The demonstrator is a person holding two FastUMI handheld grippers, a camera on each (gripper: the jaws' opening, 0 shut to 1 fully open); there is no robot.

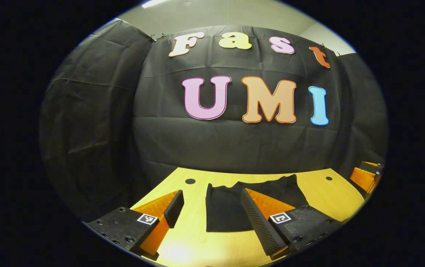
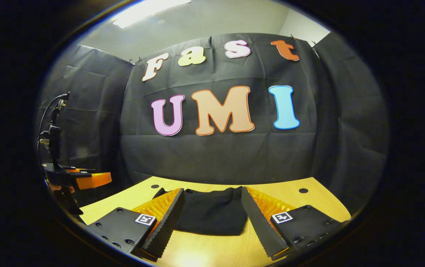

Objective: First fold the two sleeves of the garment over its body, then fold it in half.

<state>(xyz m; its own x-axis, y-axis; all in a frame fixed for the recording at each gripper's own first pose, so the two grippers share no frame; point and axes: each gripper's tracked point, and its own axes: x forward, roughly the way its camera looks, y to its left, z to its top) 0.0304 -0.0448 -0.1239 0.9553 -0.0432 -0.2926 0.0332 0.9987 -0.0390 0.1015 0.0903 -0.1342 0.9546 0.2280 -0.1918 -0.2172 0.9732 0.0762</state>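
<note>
Your left gripper (image 1: pixel 212 200) is released: its two fingers stand wide apart and hold nothing. In the left gripper view the garment (image 1: pixel 227 207) lies flat on the table (image 1: pixel 327 196) ahead of the fingertips and below them. It is a dark, compact shape with a straight near edge and an uneven far edge. Most of it shows in the gap between your fingers, and the finger (image 1: pixel 257 215) on the right of that view covers part of it. The fingers do not touch the cloth — they hover above the table surface. At the far right edge of this view, part of your other gripper shows beside the table.

Your right gripper (image 2: pixel 212 202) is likewise released, fingers spread, nothing between them. In the right gripper view the garment (image 2: pixel 212 215) sits directly ahead, centred in the gap between the two fingers, its near edge lying close to the fingertips. Whether the fingertips touch the cloth cannot be told from this angle.

To the left of your right gripper, well apart from it, the left gripper (image 2: pixel 86 180) shows with a cable (image 2: pixel 47 107) rising from its top — it hangs beside the table's left edge.

Two small dark round holes (image 2: pixel 303 190) mark the far part of the table, one to either side of the garment.
</note>
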